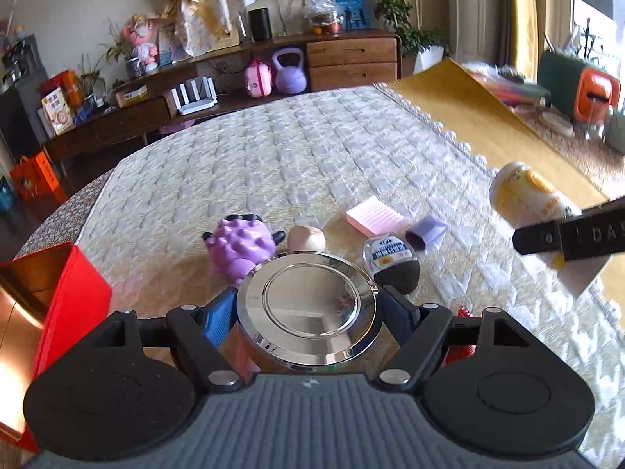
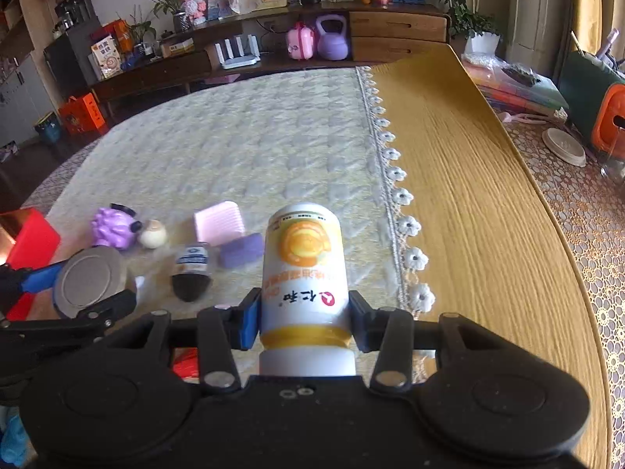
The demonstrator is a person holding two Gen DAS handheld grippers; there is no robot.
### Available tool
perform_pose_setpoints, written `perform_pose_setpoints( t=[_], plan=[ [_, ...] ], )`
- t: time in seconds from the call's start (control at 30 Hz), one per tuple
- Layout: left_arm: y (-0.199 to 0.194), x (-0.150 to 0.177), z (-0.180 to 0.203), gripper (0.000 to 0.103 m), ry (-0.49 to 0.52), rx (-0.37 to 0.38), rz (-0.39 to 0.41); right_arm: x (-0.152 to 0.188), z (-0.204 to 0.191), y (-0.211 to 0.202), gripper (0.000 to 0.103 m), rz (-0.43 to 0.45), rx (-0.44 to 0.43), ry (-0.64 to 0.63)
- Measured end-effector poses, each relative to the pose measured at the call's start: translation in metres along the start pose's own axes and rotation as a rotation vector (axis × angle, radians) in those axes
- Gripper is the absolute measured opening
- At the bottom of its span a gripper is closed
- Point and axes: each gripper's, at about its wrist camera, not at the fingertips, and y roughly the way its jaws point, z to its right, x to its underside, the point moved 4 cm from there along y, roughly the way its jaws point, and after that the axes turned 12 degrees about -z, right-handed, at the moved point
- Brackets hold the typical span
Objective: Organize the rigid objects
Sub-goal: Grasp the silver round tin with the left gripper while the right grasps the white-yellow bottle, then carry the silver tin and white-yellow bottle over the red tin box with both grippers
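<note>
Left tool (image 1: 306, 314) has its blue pads pinching a shiny round metal tin (image 1: 308, 308), one pad on either side, lid facing up and catching the light. Over on the other side, the right tool (image 2: 304, 318) is clamped on a white and yellow bottle (image 2: 302, 273), pads squeezing its lower body just above the yellow band, the bottle pointing away along the fingers; from the left wrist view that same bottle (image 1: 525, 195) hangs off to the right, above the table, with a black finger across it. Straight ahead of the left tool, beyond the tin, a purple spiky toy (image 1: 242, 244) lies on the quilted cloth (image 1: 297, 148) that covers the table, with a small pale round thing (image 1: 306, 237) just beside it on the right. Further right sits a dark-capped little bottle (image 1: 390, 262) on its side, a lilac box (image 1: 425, 232) near its far end, and a pink ribbed pad (image 1: 377, 217) just behind those. A red box (image 1: 66, 297) stands open at the left tool's left flank. To the right of the right tool the lace edge of the cloth ends and bare yellow wooden table (image 2: 468, 195) runs on. Something small and red (image 1: 463, 312) peeks out beneath the left tool's right finger, too hidden to identify.
</note>
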Motion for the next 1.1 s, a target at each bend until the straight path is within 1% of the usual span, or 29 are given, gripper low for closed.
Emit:
perform_pose_setpoints(
  t=[0.17, 0.47, 0.63, 0.93, 1.1],
  plan=[
    [-0.024, 0.001, -0.018, 0.077, -0.058, 0.022, 0.011, 0.000, -0.025, -0.022, 0.045, 0.016, -0.043, -0.020],
    [-0.074, 0.007, -0.062, 0.078, -0.135, 0.002, 0.050, 0.002, -0.079, -0.053, 0.045, 0.037, -0.094, -0.084],
    [-0.098, 0.016, -0.091, 0.077, -0.173, -0.005, 0.064, 0.004, -0.117, -0.066, 0.045, 0.055, -0.118, -0.147],
    [-0.124, 0.032, -0.155, 0.078, -0.249, -0.043, 0.081, 0.002, -0.190, -0.068, 0.045, 0.059, -0.160, -0.248],
    [-0.132, 0.034, -0.201, 0.078, -0.292, -0.090, 0.094, -0.003, -0.227, -0.060, 0.045, 0.050, -0.183, -0.288]
  ],
)
